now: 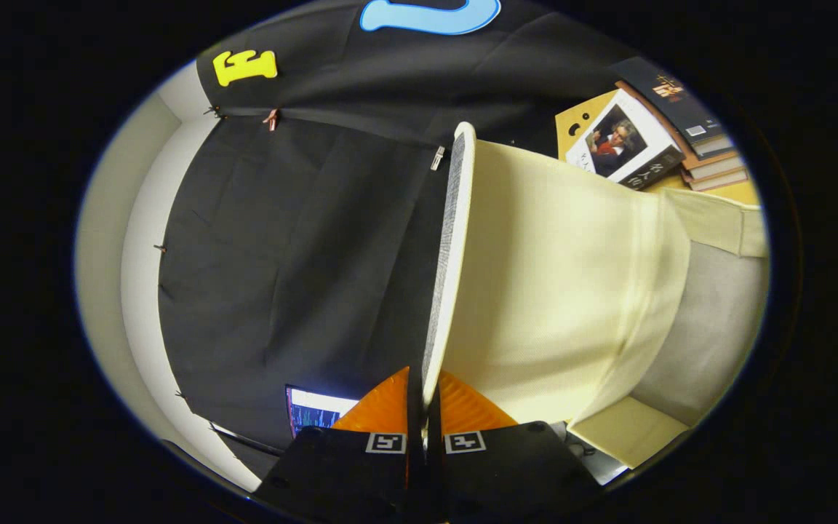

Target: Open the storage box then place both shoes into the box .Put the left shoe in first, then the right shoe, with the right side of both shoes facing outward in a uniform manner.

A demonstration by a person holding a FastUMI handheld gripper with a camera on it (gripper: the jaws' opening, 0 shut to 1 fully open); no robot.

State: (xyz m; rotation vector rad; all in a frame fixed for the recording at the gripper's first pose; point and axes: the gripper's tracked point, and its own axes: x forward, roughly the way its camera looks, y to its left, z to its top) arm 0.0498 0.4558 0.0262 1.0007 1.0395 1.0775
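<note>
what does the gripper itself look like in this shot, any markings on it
The gripper has two wedge-shaped fingers with ribbed inner pads, narrowing toward the tips. Each finger sits on a broad black block, and each block carries a small square black-and-white tag, one either side of the gap. No cables are visible, and no hand or sleeve.

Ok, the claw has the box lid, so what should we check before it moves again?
1. Claw pinching the lid's edge: ok, both fingers press on it.
2. Lid lifted up: ok, it stands on edge.
3. Storage box inside visible: cannot tell.
4. Shoes ready nearby: cannot tell.
5. Stack of books away from the lid: ok, beyond the box.
</note>
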